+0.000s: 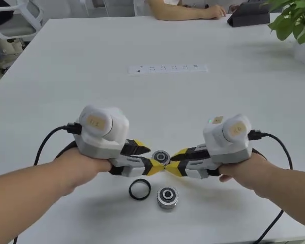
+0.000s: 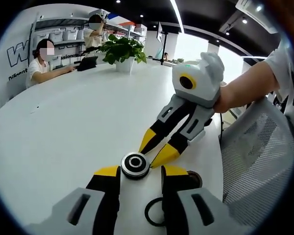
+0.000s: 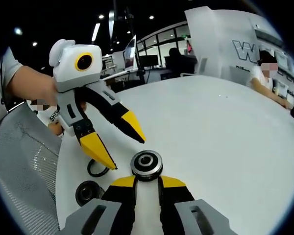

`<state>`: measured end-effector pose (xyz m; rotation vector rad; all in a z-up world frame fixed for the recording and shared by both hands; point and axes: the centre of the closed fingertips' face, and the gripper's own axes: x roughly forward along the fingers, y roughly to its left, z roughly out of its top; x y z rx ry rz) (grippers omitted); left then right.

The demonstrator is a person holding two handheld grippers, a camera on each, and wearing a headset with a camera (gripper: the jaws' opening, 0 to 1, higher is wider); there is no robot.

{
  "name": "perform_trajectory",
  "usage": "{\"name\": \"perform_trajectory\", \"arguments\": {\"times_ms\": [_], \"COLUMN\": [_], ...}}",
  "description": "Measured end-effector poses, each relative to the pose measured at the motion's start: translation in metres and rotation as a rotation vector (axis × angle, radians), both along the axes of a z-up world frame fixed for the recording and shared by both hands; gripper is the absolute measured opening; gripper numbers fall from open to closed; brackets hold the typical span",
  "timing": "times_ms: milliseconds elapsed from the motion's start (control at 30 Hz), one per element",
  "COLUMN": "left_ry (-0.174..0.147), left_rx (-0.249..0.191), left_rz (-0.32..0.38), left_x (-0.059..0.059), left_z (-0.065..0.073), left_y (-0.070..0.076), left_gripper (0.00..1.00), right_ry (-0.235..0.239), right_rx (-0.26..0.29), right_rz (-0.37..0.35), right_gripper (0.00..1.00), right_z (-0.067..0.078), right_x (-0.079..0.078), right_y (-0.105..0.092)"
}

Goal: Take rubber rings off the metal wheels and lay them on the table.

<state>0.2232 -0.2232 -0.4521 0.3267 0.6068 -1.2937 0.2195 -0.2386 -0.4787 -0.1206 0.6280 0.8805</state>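
Step in hand: stripping another wheel; one loose ring (image 1: 140, 189) already lies on the table (image 1: 142, 101), just beside a bare wheel (image 1: 167, 196)
Held wheel (image 1: 160, 157): up between the tips of the two grippers, above the loose ring
Right gripper (image 3: 147, 182): jaws drawn nearly together, clamped on the held wheel's edge
Left gripper (image 2: 139, 171): jaws apart, tips close by the held wheel, gripping nothing
Rubber on held wheel: a dark outer band seems present, though too small to be sure
Next move: left jaws probably must pinch that band and peel it off while the right gripper holds firm
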Motion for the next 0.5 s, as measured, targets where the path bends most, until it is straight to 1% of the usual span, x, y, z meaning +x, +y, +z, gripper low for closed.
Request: {"name": "perform_trajectory", "arguments": {"times_ms": [133, 333, 400, 433, 500], "left_ry": [-0.004, -0.006, -0.006, -0.012, -0.010], "left_rx": [0.007, 0.016, 0.017, 0.013, 0.013], "left_rz": [-0.005, -0.019, -0.018, -0.022, -0.019], "left_x": [0.000, -0.003, -0.003, -0.003, -0.002], "left_z": [-0.003, -0.006, -0.007, -0.007, -0.007], "left_y": [-0.004, -0.008, -0.009, -0.010, -0.011], "left_gripper": [0.27, 0.25, 0.24, 0.23, 0.21], "right_ry": [0.001, -0.001, -0.003, -0.003, -0.001], "right_rx": [0.001, -0.006, -0.008, -0.008, -0.007], "right_rz": [0.000, 0.006, 0.007, 0.007, 0.007], "right_gripper": [0.15, 0.15, 0.15, 0.14, 0.14], "right_z": [0.000, -0.001, -0.001, -0.001, -0.002], "right_x": [0.000, -0.001, -0.002, -0.002, -0.002], "right_y": [0.001, 0.001, 0.001, 0.001, 0.001]}}
